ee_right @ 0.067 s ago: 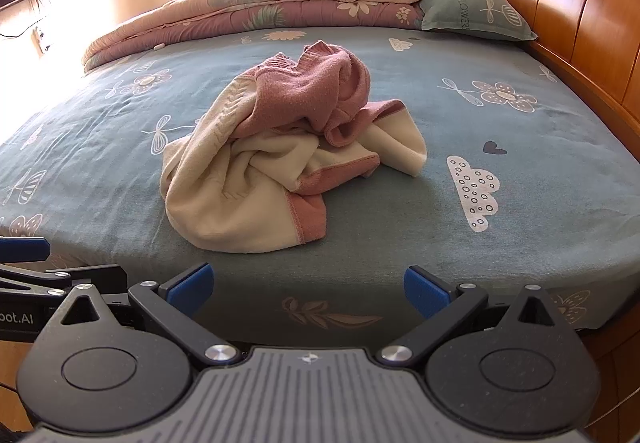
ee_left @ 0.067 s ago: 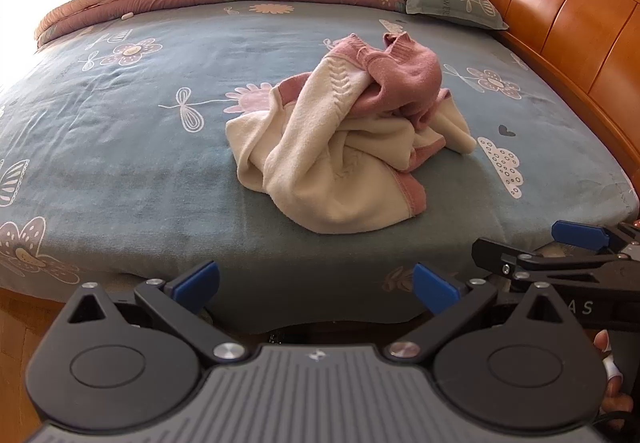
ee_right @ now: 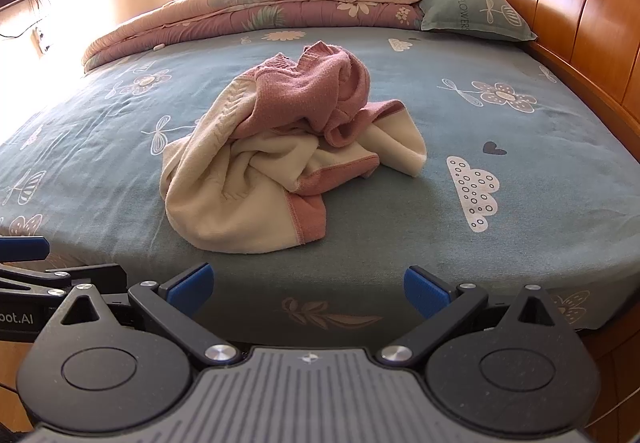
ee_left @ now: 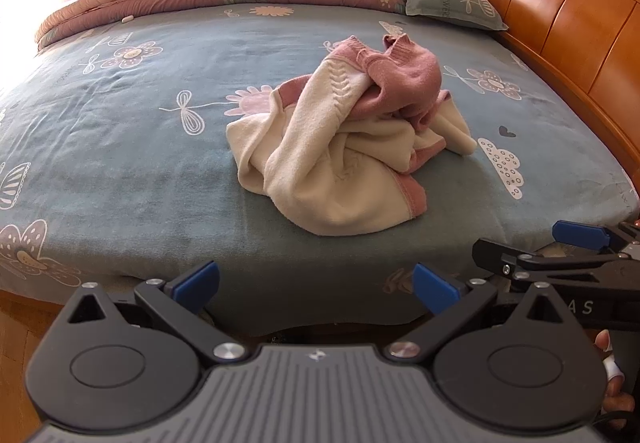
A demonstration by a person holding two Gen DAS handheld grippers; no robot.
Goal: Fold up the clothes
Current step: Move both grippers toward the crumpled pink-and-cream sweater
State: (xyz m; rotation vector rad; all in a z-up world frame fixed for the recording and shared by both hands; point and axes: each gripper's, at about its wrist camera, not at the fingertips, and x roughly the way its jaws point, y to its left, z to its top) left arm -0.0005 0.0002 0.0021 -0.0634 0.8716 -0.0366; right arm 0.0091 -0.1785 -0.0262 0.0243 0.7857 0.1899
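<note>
While the pink-and-cream sweater (ee_right: 288,159) lies crumpled in a heap at the middle of both frames, we judge that the work at hand is to get it open and flat, since no fold shows in it. It rests on the blue flowered sheet of the bed (ee_right: 520,203), near the lower edge of the mattress, with the pink part piled on top toward the upper centre and the cream body spilling toward the lower left. A pink-trimmed hem edge (ee_right: 308,219) faces us at the lower centre, and a cream flap juts out to the right.

Both tools hang short of the mattress edge at the bottom of their frames, well apart from the garment. Our left tool (ee_left: 316,283) has its blue fingers spread wide with nothing between them, and our right tool (ee_right: 306,283) is spread the same way, also empty. In the left view the right tool shows at the lower right edge.

To do this well, we think each tool should pinch a single layer at a findable edge, such as the trimmed hem, rather than bite into the bunched middle. Lifting two separated points lets the knit hang and untwist. The fabric looks thick and soft, so a deep bite should hold better.

A folded quilt (ee_right: 280,7) and a pillow (ee_right: 476,15) sit across the upper frame, clear of us.
</note>
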